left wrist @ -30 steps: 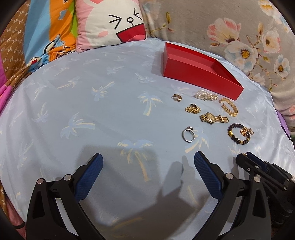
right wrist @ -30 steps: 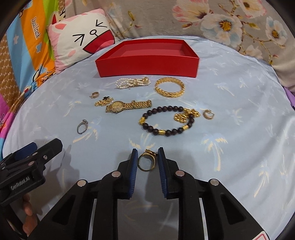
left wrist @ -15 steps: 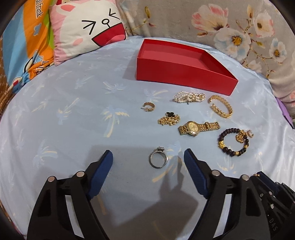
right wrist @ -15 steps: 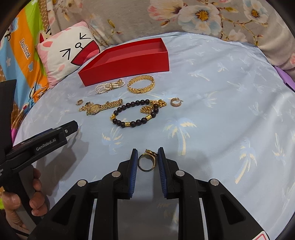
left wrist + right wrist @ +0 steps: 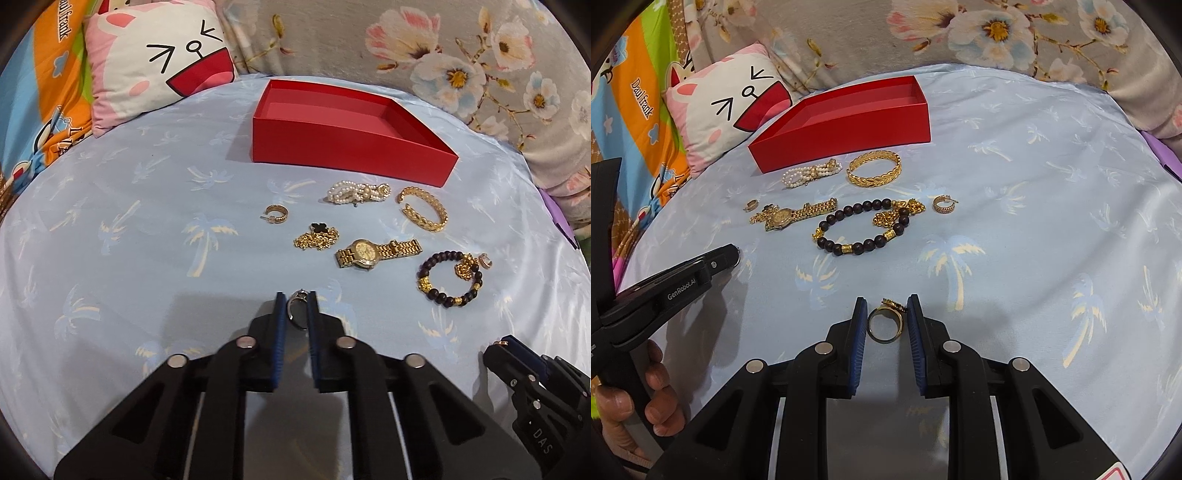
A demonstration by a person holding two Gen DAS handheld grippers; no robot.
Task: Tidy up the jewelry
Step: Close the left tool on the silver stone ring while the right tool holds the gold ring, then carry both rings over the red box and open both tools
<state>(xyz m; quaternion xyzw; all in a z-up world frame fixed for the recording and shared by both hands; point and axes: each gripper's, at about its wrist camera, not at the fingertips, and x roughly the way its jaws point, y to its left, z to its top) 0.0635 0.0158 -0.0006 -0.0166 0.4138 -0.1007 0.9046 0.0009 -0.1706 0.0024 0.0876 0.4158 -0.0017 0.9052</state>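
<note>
My left gripper (image 5: 296,301) is shut on a silver ring (image 5: 297,309), which stands on edge between the pads. My right gripper (image 5: 885,314) is shut on a gold ring (image 5: 885,323). An empty red box (image 5: 343,127) sits at the back of the blue sheet; it also shows in the right wrist view (image 5: 846,122). In front of it lie a pearl bracelet (image 5: 357,192), a gold bangle (image 5: 424,208), a gold watch (image 5: 375,253), a dark bead bracelet (image 5: 448,278), a gold chain with a black clover (image 5: 317,236) and a gold hoop earring (image 5: 276,214).
A cartoon-face pillow (image 5: 159,59) and a floral cushion (image 5: 461,55) border the bed at the back. Another hoop earring (image 5: 943,204) lies right of the bead bracelet. The left gripper body (image 5: 665,284) and a hand show at the left of the right wrist view.
My left gripper moved forward over the silver ring and shut on it. My right gripper kept its hold on the gold ring and swung its view to the right.
</note>
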